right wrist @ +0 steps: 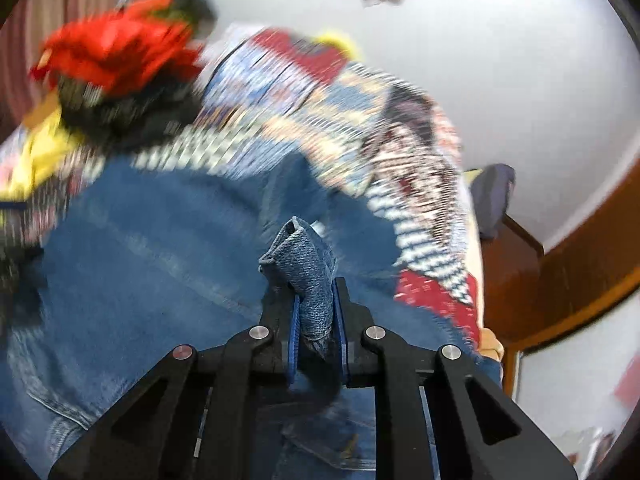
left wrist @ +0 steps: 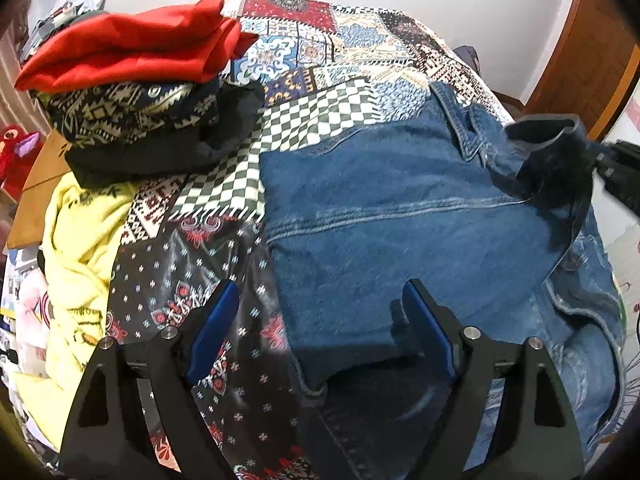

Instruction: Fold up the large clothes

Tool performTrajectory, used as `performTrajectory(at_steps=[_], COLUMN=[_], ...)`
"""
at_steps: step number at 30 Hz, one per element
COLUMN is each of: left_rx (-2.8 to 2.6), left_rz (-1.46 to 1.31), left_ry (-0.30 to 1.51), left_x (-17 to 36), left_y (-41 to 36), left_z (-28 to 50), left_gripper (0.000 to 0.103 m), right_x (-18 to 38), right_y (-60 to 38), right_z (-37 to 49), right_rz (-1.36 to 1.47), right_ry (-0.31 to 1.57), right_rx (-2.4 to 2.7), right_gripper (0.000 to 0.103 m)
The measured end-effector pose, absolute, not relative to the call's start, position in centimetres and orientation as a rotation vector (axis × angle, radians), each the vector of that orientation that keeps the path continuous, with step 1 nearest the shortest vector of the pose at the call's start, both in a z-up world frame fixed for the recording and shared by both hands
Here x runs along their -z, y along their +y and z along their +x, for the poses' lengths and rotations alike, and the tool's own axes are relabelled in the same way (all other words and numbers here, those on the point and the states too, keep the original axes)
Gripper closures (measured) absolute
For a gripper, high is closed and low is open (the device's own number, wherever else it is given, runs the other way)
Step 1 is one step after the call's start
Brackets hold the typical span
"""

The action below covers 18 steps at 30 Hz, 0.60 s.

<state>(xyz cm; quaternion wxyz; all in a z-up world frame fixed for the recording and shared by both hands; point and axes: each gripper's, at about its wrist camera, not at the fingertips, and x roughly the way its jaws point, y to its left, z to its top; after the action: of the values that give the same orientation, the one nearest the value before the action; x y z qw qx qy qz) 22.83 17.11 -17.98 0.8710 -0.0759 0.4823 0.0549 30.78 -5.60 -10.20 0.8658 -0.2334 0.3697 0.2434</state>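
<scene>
Denim jacket (left wrist: 400,208) fold pinched in right claw (right wrist: 316,312); left claw (left wrist: 320,300) apart above it.

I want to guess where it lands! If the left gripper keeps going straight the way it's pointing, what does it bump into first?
Most likely the denim jacket lying on the patchwork bedspread. The open left gripper points down at its blue cloth, though depth is hard to judge.

The jacket (left wrist: 400,216) is mid-blue denim with paler stitched seams. Under it lies a patchwork cover (left wrist: 320,64) of red, blue, cream and black-and-white checks. At ten o'clock, a red garment (left wrist: 132,48) tops a black-and-cream geometric one (left wrist: 132,112). At eight o'clock lies yellow cloth (left wrist: 76,248). The claw pads (left wrist: 212,332) are blue.
</scene>
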Motion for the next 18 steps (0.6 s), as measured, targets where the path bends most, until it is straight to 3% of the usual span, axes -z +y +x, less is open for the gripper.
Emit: performTrajectory(at_steps=[9, 18], left_rx=[-0.075, -0.043], left_rz=[-0.167, -0.154], left_ry=[0.998, 1.072], left_x=[17.1, 19.8], left_y=[14.7, 12.4], left_z=[24.7, 25.8], left_gripper=[0.019, 0.019], right_x=[5.8, 11.9], right_y=[-12.3, -17.6], right_z=[31.7, 33.4], right_rz=[-0.261, -0.123], right_ry=[0.689, 0.854], right_rx=[-0.422, -0.349], right_gripper=[0.091, 0.091])
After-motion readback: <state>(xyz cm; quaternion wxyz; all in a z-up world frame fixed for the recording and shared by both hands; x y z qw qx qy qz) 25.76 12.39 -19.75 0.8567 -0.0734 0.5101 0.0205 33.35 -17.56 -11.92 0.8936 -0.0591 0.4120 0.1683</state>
